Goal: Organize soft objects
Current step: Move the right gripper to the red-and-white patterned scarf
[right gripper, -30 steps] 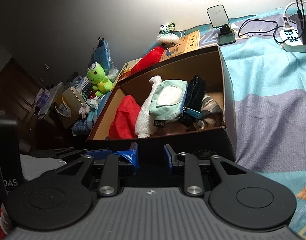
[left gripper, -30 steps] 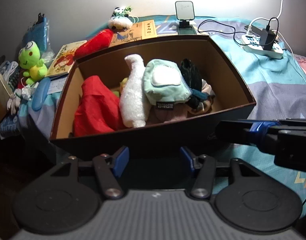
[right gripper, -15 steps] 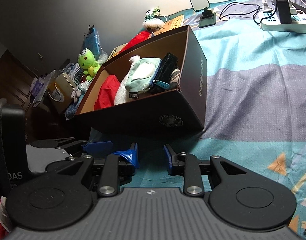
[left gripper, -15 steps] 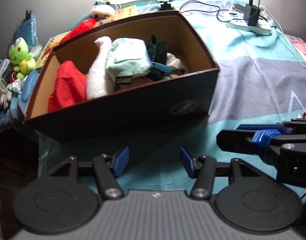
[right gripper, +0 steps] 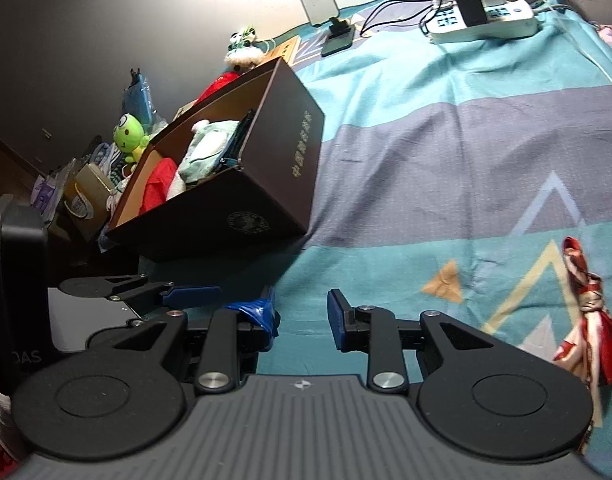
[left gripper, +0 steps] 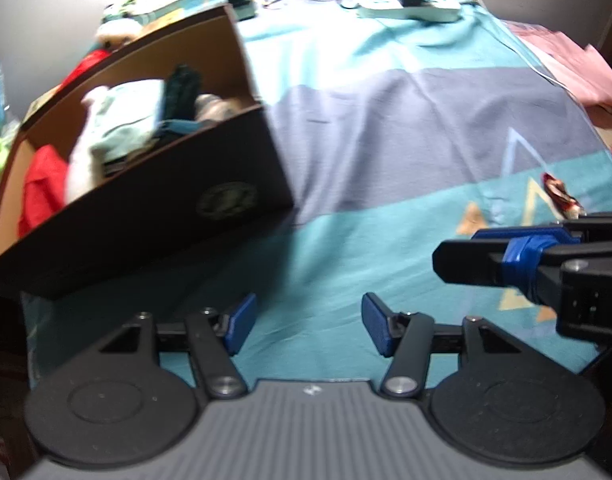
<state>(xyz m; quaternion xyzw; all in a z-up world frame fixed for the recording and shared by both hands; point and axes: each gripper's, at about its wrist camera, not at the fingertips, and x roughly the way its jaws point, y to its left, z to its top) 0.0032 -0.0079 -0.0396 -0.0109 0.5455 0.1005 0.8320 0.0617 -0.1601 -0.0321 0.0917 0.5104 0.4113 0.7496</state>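
A dark brown box [left gripper: 154,216] [right gripper: 266,196] stands on the bedspread at the left, holding a red cloth [left gripper: 42,188], a white plush [left gripper: 80,160], a mint pouch [left gripper: 126,120] and a dark item. A small red-and-white fabric toy [right gripper: 585,312] [left gripper: 561,198] lies on the bedspread to the right. My left gripper [left gripper: 307,326] hangs open over bare bedspread, right of the box's near corner, nothing between its pads. My right gripper [right gripper: 302,320] has its jaws a narrow gap apart and empty; the toy lies to its right.
A green frog plush [right gripper: 128,136], bags and books crowd the bed's left edge behind the box. A panda plush [right gripper: 242,46], a phone stand [right gripper: 317,4] and a power strip [right gripper: 481,20] with cables sit at the far end. Pink fabric [left gripper: 565,68] lies far right.
Both grippers have drawn back from the box and swung right, so the box now sits to the left. The red-and-white toy has come into view. Neither jaw gap has visibly changed.
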